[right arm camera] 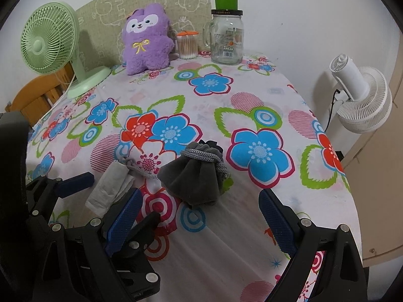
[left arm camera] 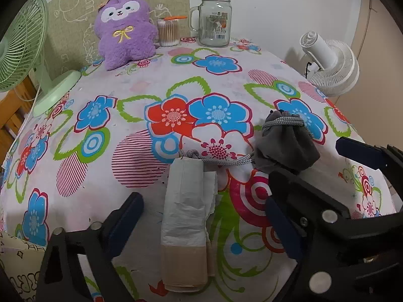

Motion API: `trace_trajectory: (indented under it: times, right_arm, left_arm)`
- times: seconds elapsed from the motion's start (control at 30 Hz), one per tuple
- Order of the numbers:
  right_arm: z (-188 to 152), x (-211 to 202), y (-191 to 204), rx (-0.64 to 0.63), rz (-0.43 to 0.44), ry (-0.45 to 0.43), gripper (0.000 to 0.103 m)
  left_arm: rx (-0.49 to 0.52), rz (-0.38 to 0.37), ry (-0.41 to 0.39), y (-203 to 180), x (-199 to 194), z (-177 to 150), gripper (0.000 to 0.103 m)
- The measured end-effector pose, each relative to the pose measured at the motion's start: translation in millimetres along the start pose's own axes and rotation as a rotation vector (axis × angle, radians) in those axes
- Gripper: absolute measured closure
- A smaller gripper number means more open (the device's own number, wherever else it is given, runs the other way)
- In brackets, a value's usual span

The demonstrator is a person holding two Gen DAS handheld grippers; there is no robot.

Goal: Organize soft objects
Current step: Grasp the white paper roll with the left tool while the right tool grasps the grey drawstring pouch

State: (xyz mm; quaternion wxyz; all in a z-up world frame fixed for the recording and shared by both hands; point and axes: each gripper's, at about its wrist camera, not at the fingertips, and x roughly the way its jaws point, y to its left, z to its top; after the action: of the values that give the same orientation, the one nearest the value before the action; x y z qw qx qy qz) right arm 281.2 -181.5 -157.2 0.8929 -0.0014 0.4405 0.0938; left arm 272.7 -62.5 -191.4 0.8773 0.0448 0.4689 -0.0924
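Both wrist cameras look forward, low over the floral counter (left arm camera: 156, 80), toward the back wall. Both share the gray drawstring pouch (left arm camera: 287, 148) and purple plush (right arm camera: 147, 40).

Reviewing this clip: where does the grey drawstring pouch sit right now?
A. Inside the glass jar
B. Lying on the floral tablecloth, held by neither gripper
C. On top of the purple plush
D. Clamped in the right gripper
B: the grey drawstring pouch lies on the floral tablecloth, ahead of the open right gripper, with nothing clamped on it.

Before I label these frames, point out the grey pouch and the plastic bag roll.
grey pouch (right arm camera: 195, 181), right wrist view, on its gathered cloth body.
plastic bag roll (left arm camera: 185, 209), left wrist view, on its white middle.
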Motion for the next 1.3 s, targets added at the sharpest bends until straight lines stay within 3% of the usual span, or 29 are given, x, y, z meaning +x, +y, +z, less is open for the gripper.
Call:
trace_trajectory:
  times: [0.07, 0.17, 0.3, 0.33, 0.53, 1.07, 1.3]
  right_arm:
    - [1, 1, 0, 0.005, 0.001, 0.0, 0.008]
    - [1, 1, 0, 0.012, 0.005, -0.001, 0.008]
    - [2, 1, -1, 0.017, 0.007, -0.005, 0.008]
    - [2, 0, 0, 0.017, 0.008, -0.006, 0.008]
    - [4, 1, 2, 0.003, 0.003, -0.007, 0.008]
    - [18, 17, 8, 0.003, 0.019, -0.003, 0.008]
    - [23, 31, 7, 0.018, -0.022, 0.026, 0.008]
  left_arm:
    - [0.001, -0.004, -0.006, 0, -1, 0, 0.016]
    - [0.001, -0.01, -0.02, -1, -5, 0, 0.034]
    - [0.005, -0.026, -0.022, -3, -9, 1, 0.076]
    - [0.0, -0.029, -0.018, -2, -9, 1, 0.08]
    - [0.014, -0.018, -0.017, -3, -9, 2, 0.085]
    - [-0.046, 0.015, -0.018, 11, -5, 10, 0.085]
    - [-0.031, 0.054, -0.033, 10, -3, 11, 0.085]
